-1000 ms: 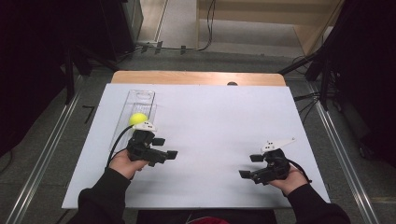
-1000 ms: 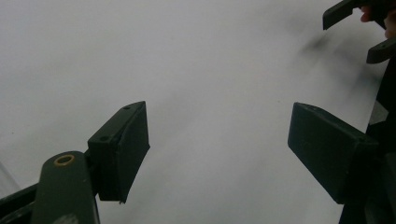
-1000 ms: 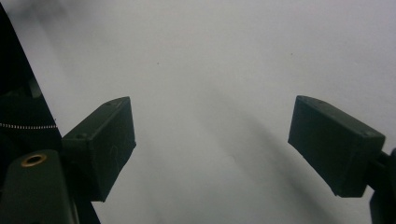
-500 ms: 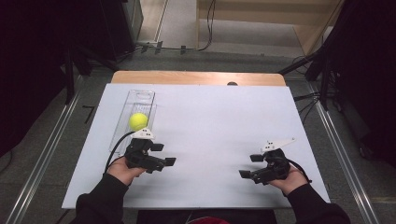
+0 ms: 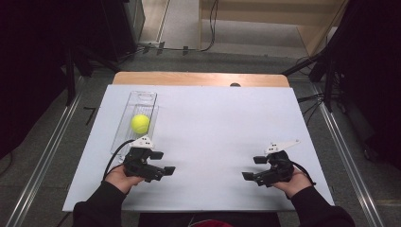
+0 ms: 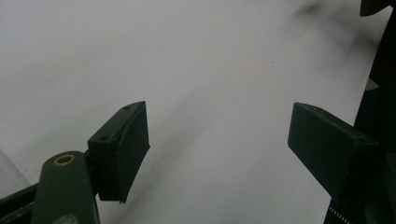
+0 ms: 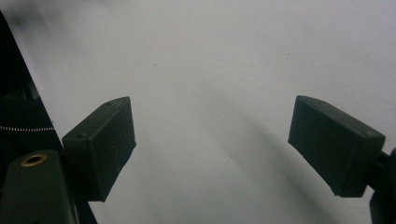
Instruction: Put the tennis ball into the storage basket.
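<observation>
A: Desk (image 5: 213, 118) bare but for a clear tray (image 5: 137, 120), yellow ball (image 5: 140, 123) inside. Ball looks placed.

B: Left gripper (image 5: 158, 170) near the tray's end, right gripper (image 5: 253, 170) well apart; jaws spread, empty. Next: rest, I'd guess.

Bright table, dark surroundings; gripper views soft, shadowed.

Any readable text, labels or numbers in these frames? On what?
None readable.
Yellow-green tennis ball in the clear plastic tray: no legible print.
Left black two-jaw gripper, right black two-jaw gripper: small pale marks on their grey top plates in the high view, too small to read.
</observation>
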`<state>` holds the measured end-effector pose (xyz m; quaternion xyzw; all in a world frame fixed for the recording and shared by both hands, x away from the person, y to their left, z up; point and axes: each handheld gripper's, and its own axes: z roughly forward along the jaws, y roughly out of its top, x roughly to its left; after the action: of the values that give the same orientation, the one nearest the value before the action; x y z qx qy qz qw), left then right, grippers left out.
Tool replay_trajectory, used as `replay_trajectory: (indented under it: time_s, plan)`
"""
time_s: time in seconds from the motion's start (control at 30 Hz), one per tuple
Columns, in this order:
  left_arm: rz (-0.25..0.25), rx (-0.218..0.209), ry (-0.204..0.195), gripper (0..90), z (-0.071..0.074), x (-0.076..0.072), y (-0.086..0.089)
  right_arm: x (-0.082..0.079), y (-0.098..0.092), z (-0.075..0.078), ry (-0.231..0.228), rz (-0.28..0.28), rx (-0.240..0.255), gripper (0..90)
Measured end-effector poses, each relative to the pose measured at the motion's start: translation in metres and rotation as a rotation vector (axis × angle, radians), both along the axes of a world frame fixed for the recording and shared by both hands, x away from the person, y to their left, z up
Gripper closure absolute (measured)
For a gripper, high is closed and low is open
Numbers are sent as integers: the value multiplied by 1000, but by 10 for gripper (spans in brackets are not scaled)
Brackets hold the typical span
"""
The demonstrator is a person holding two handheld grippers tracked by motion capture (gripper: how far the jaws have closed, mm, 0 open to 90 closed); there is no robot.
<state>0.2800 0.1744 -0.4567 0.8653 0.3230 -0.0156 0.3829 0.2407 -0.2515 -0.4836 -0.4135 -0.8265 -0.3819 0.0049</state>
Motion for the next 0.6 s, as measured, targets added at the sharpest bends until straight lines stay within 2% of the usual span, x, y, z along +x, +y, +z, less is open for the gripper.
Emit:
replay_trajectory:
  time_s: [0.13,0.6]
  plan:
    - [9,-5,7,212,-1,-1,3,0,0,0,1,-2,-1,127]
    - [4,-3,-6,211,-1,-5,10,0,0,0,-4,-6,0,127]
